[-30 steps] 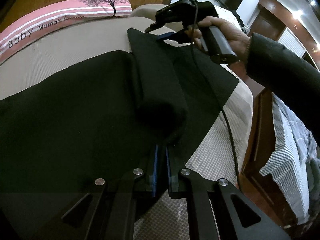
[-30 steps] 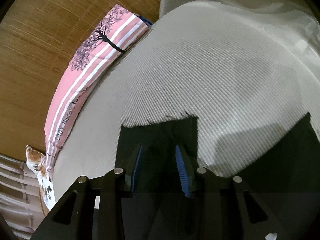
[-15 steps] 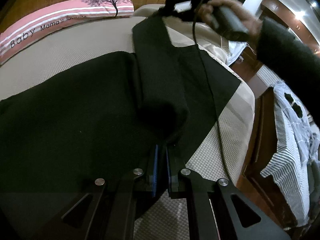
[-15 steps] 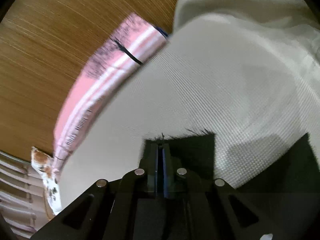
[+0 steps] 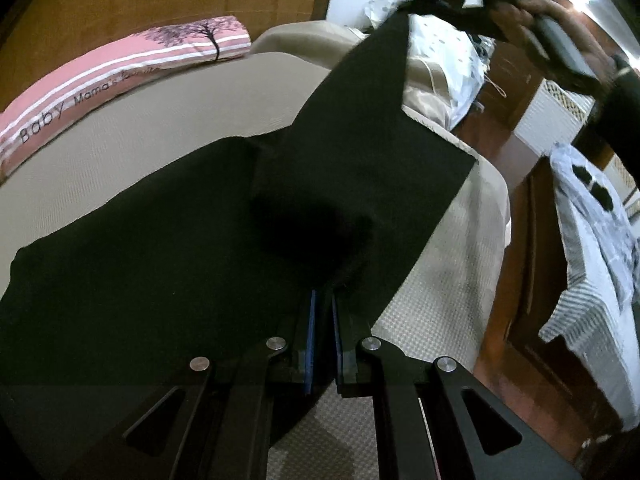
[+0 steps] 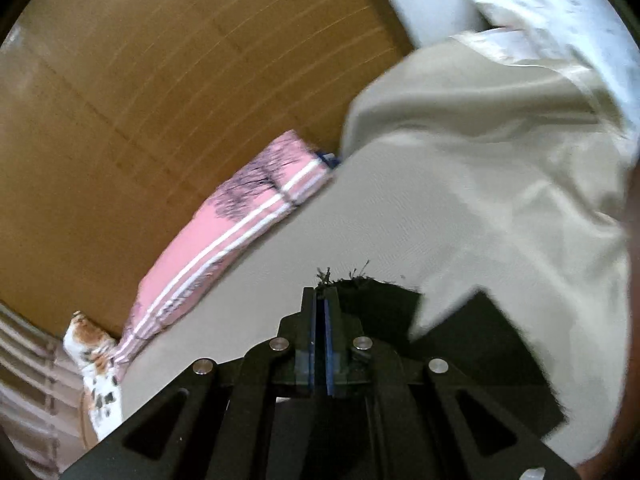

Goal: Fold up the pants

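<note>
Both tongs pinch the pants.
Your left tongs (image 5: 322,300) and right tongs (image 6: 320,296) each clamp the pants (image 5: 160,248) (black, on the bed (image 5: 140,120)); the leg's length runs from left tongs up to right.

A beige bed (image 5: 168,120) carries black pants (image 5: 160,248) and a pink pillow (image 5: 120,64).

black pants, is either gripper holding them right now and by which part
Both. The right gripper is shut on a frayed corner of the black pants, lifted off the bed. The left gripper pinches a bunched fold near their middle.
</note>
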Available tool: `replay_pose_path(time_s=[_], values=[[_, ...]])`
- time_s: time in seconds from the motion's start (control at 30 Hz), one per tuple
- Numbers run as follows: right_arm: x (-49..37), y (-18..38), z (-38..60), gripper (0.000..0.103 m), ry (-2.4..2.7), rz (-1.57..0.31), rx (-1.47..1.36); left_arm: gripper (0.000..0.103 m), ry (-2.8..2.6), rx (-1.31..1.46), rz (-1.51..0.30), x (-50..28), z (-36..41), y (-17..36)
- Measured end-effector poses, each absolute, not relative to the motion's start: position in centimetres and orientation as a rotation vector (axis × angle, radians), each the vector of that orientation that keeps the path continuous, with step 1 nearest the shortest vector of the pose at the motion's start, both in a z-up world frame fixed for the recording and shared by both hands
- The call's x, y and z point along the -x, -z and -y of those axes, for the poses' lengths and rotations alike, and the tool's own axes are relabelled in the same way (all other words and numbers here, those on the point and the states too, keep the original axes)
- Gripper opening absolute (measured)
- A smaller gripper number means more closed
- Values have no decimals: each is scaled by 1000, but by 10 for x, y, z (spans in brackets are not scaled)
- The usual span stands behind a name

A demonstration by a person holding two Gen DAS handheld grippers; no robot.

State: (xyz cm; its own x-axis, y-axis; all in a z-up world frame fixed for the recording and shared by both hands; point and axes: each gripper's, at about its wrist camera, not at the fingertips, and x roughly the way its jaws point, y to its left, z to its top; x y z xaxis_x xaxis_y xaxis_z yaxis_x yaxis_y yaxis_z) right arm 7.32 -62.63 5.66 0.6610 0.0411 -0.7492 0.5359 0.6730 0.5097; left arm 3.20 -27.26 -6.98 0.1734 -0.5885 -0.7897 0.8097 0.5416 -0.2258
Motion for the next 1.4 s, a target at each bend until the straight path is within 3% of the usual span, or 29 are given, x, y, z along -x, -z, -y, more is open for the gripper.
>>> replay_pose_path(time_s=[0.3, 0.5, 0.63, 0.8, 1.0, 1.4], values=[[55, 0, 654, 4, 570, -905, -906, 8, 1040, -366, -964, -17, 277, 79], [82, 57, 663, 4, 647, -993, -956, 8, 1034, -391, -969, -11, 280, 81], [80, 78, 664, 4, 665, -1042, -958, 8, 1029, -396, -982, -13, 281, 83], [77, 63, 669, 19, 672, -1023, -907, 8, 1025, -387, -998, -14, 282, 84], [22, 33, 677, 20, 519, -993, -838, 8, 1022, -351, -1020, -17, 279, 86], [-83, 65, 681, 20, 427, -1140, -697, 9, 1017, -304, -1058, -26, 278, 87]])
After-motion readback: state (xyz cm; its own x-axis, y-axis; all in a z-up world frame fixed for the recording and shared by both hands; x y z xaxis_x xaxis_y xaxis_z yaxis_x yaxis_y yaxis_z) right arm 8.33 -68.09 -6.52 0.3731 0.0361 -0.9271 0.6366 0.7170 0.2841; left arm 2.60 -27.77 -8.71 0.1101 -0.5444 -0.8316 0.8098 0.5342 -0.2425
